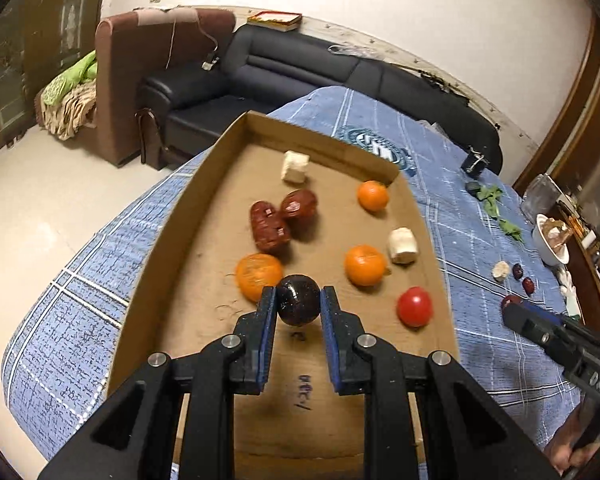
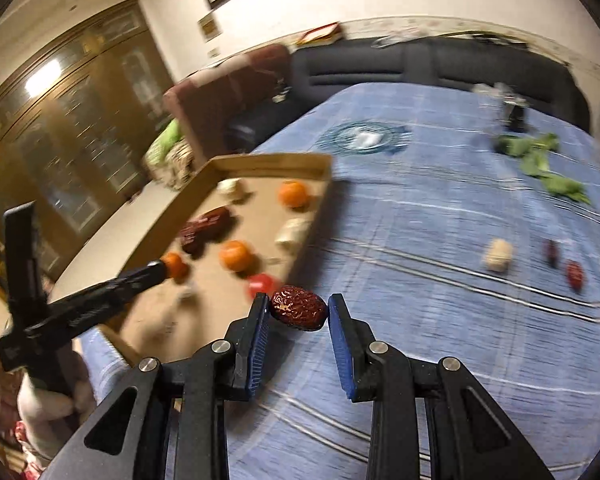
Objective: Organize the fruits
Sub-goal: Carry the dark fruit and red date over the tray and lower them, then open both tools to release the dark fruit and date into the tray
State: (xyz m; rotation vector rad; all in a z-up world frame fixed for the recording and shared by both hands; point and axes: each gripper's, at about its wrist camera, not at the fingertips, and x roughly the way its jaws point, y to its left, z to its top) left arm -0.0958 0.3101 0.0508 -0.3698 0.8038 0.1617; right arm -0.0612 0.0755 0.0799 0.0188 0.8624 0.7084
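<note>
My left gripper [image 1: 299, 291] is shut on a dark round fruit [image 1: 299, 310], held over the near part of a cardboard tray [image 1: 316, 136]. In the tray lie three oranges [image 1: 365, 265], two big red dates [image 1: 269, 226], two white chunks [image 1: 402, 245] and a red tomato [image 1: 415, 306]. My right gripper [image 2: 298, 299] is shut on a wrinkled red date [image 2: 298, 311], above the blue cloth just right of the tray [image 2: 268, 160]. On the cloth further right lie a white chunk [image 2: 499, 255] and two small dates [image 2: 575, 275]. The picture in the right wrist view is blurred.
The blue checked cloth [image 1: 460, 208] covers the table. Green leaves [image 1: 496, 208], a small black object [image 1: 476, 162] and a white bowl [image 1: 550, 240] stand at its far right. A black sofa [image 1: 300, 64] runs behind the table. A person's hand [image 2: 48, 412] holds the left gripper.
</note>
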